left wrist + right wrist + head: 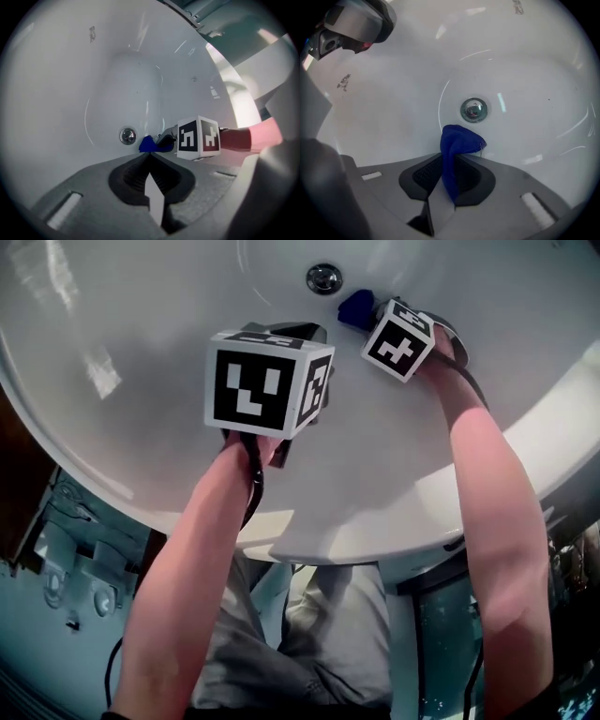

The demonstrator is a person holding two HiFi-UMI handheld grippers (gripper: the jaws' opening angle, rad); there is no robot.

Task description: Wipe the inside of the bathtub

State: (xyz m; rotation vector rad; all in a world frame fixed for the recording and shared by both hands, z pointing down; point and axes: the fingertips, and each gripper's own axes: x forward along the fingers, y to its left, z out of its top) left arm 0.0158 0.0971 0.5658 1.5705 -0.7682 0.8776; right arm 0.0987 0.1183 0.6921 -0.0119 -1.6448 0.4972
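A white bathtub (141, 381) lies below me, with a chrome drain (323, 278) in its floor. My right gripper (449, 157) is shut on a blue cloth (457, 145), and the cloth's free end bunches up just short of the drain (474, 109). In the head view the cloth (354, 307) peeks out beside the right marker cube (398, 339). My left gripper (149, 157) is shut with nothing in it and hovers behind and left of the right one. From the left gripper view the cloth (151, 145) sits next to the drain (127, 136).
The tub's rounded rim (375, 540) runs under both forearms. The person's legs (281, 652) are below the rim. A grey floor with fittings (75, 568) lies at lower left. A dark cabinet edge (19, 493) stands at the far left.
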